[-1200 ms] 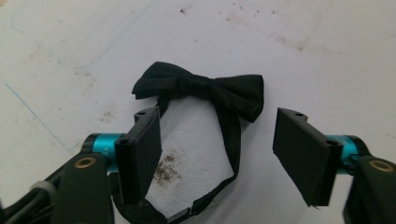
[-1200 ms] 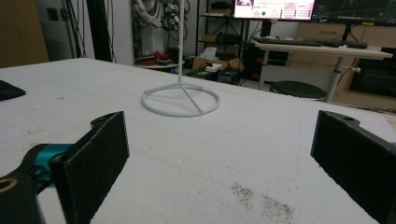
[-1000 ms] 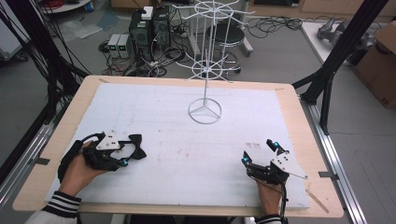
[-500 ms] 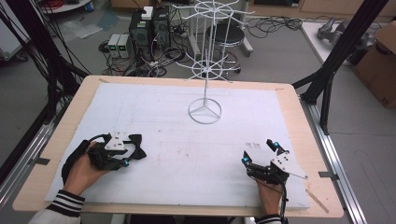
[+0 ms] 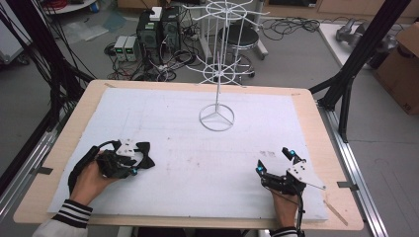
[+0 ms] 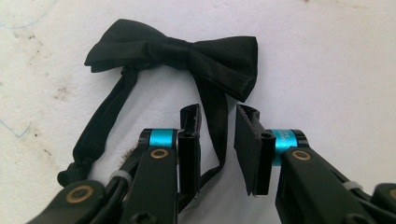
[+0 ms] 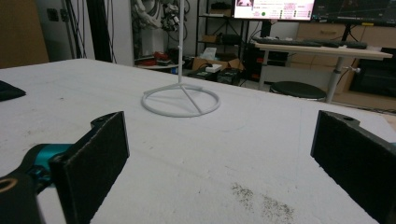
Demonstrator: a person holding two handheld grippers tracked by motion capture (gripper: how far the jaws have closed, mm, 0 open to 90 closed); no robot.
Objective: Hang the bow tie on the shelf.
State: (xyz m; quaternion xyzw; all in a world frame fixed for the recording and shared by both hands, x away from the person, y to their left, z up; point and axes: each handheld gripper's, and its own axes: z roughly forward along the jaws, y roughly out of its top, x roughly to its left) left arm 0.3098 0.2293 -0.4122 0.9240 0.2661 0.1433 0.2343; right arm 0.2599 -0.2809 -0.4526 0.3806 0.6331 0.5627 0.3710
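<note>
Two grippers low over white table cover (image 5: 207, 163). We see left gripper (image 6: 218, 122) jaws have just been closing, straddling black bow tie (image 6: 175, 51) strap (image 6: 214, 112); pads not yet pressing, gap visible either side. Bow tie lies flat at near-left, bow just beyond jaws. We judge strap chosen as thin, easy pinch. Right gripper (image 7: 219, 140) jaws wide apart, empty, parked facing white wire stand (image 7: 181, 100), likely hanging target.
</note>
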